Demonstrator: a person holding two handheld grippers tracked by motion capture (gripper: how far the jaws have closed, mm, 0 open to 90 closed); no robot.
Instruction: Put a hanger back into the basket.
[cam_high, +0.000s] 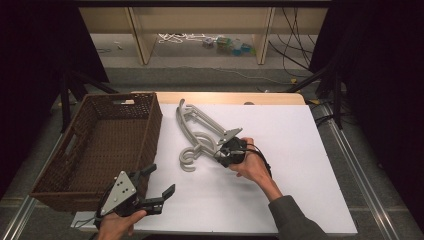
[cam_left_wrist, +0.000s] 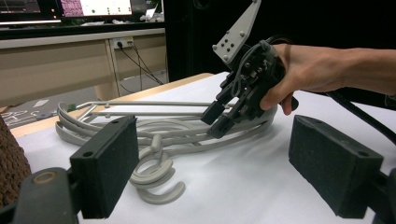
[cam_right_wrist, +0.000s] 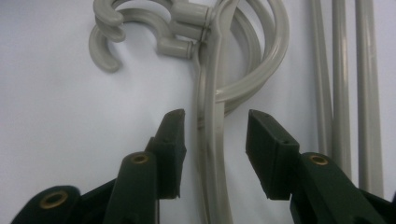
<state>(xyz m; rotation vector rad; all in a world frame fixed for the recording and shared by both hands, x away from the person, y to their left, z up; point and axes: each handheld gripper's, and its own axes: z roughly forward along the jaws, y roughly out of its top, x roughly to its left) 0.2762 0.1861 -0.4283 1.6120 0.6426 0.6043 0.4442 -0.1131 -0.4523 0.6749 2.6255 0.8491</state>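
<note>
The white surface (cam_high: 280, 200) carries a wicker basket (cam_high: 107, 145) at nine o'clock, open and unobstructed. At centre lies a stack of grey plastic hangers (cam_high: 197, 132): light, stiff, slick, apt to tangle, best gripped on the shoulder bar below the hooks. The right gripper (cam_right_wrist: 214, 140) straddles that bar, fingers not yet pinching; the left gripper (cam_high: 159, 181) waits released at seven o'clock.

a stack of grey plastic hangers (cam_high: 200, 131) lies flat on the white tabletop, hooks curled together.
</note>
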